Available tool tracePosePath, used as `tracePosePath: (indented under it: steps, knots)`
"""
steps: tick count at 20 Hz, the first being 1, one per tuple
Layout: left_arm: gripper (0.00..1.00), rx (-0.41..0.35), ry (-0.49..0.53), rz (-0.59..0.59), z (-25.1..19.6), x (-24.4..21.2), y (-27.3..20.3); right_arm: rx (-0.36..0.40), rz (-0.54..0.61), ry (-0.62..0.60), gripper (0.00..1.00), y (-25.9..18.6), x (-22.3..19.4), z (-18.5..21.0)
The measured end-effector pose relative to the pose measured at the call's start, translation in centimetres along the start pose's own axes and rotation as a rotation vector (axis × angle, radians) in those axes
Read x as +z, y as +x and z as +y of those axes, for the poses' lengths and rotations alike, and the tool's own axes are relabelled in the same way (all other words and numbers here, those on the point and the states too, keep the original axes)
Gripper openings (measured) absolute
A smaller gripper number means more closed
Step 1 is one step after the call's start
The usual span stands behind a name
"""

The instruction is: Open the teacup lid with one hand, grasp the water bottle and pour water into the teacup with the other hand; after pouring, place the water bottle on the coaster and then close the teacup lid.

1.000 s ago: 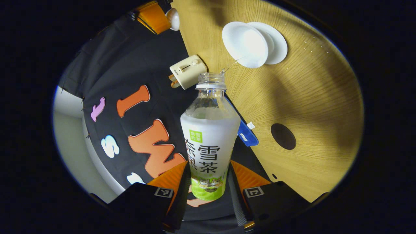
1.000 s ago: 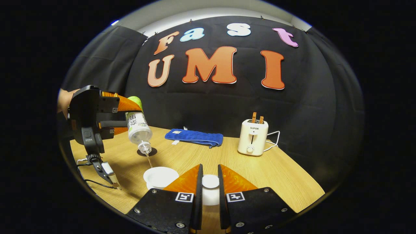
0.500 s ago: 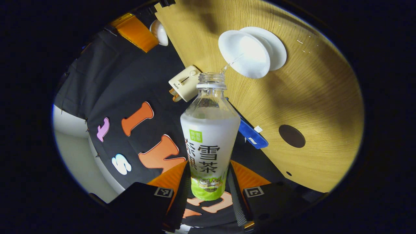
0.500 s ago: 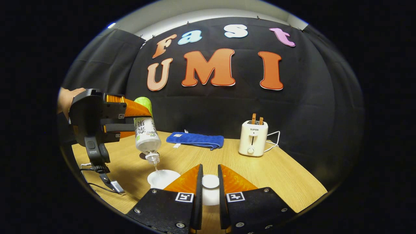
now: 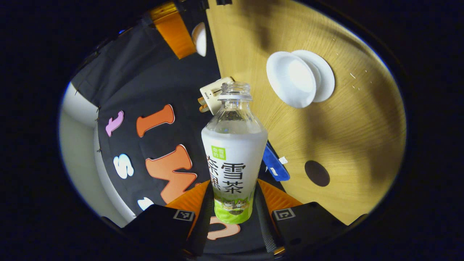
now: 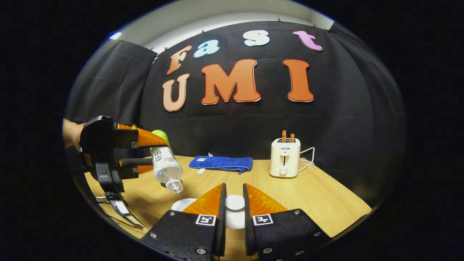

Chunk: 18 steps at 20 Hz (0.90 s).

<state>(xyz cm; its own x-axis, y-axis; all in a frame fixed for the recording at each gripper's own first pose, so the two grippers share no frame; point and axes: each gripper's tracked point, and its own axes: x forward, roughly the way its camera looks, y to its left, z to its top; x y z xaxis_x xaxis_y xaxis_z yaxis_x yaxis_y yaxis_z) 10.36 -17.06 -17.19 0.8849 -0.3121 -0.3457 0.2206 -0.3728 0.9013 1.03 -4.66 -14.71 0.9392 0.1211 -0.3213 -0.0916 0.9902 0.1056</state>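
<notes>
I see the water bottle [image 5: 233, 159] uncapped, partly full, tilted neck-down above the surface [image 6: 308, 192], clamped between my left tongs [image 5: 232, 214]. The teacup [image 5: 290, 83] sits open on its saucer [image 5: 324, 78], near the bottle mouth. My right tongs [image 6: 232, 208] pinch the white lid [image 6: 235, 202], held level just beside the cup. The dark coaster [image 5: 317, 173] lies well apart. A hand [image 6: 70, 132] grips the left tool.

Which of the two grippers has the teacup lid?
The right gripper: its orange fingers pinch the white teacup lid, held up off the teacup. The left gripper holds the tilted water bottle instead.
</notes>
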Motion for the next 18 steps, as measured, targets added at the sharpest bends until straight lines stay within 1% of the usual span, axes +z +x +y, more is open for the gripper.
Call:
tracePosePath:
  steps: [1,3,4,5,6,7,8,9,11,12,13,14,15,16,17,18]
  knots:
    - [0.61,0.012,-0.047,-0.005,0.2,-0.1,-0.3,0.004,-0.002,0.004,0.22,0.1,0.2,0.2]
    - [0.64,0.045,-0.144,-0.021,1.3,-0.9,-0.4,0.018,-0.007,0.018,0.22,0.3,0.5,1.0]
    - [0.6,0.049,-0.23,-0.011,1.2,-2.2,-0.6,0.025,-0.011,0.019,0.22,0.4,0.7,1.3]
    - [0.64,0.063,-0.309,0.001,1.4,-3.2,-1.0,0.038,-0.014,0.016,0.22,0.6,1.0,2.0]
    - [0.6,0.079,-0.366,0.012,1.8,-4.0,-1.4,0.047,-0.018,0.013,0.22,0.8,1.2,2.4]
    - [0.6,0.103,-0.42,0.024,2.2,-4.7,-1.9,0.055,-0.023,0.011,0.22,0.9,1.4,2.9]
    - [0.6,0.14,-0.497,0.032,2.8,-5.8,-2.4,0.066,-0.023,0.01,0.22,1.1,1.4,3.7]
    - [0.64,0.184,-0.604,0.038,3.8,-7.1,-2.3,0.071,-0.019,0.007,0.22,1.5,1.4,4.2]
    - [0.64,0.248,-0.748,0.039,4.9,-8.7,-2.6,0.076,-0.008,-0.008,0.22,1.8,1.2,5.2]
    - [0.6,0.274,-0.782,0.045,5.5,-9.4,-2.9,0.083,-0.004,-0.014,0.22,1.9,1.1,5.6]
    - [0.64,0.306,-0.819,0.044,6.2,-9.9,-3.3,0.087,-0.002,-0.021,0.23,2.0,1.1,6.0]
    - [0.6,0.336,-0.904,0.034,6.5,-10.4,-3.6,0.096,0.0,-0.032,0.22,2.1,1.2,6.7]
    - [0.64,0.371,-1.028,0.032,7.0,-11.6,-3.8,0.101,-0.002,-0.041,0.22,2.2,1.2,7.1]
    - [0.64,0.408,-1.144,0.031,7.4,-12.6,-4.2,0.121,0.008,-0.046,0.22,2.6,0.8,8.0]
    - [0.64,0.437,-1.252,0.028,7.6,-13.3,-4.4,0.125,0.02,-0.046,0.22,2.8,0.4,8.3]
    - [0.6,0.462,-1.327,0.027,7.5,-13.9,-4.5,0.13,0.035,-0.051,0.22,3.1,-0.2,8.6]
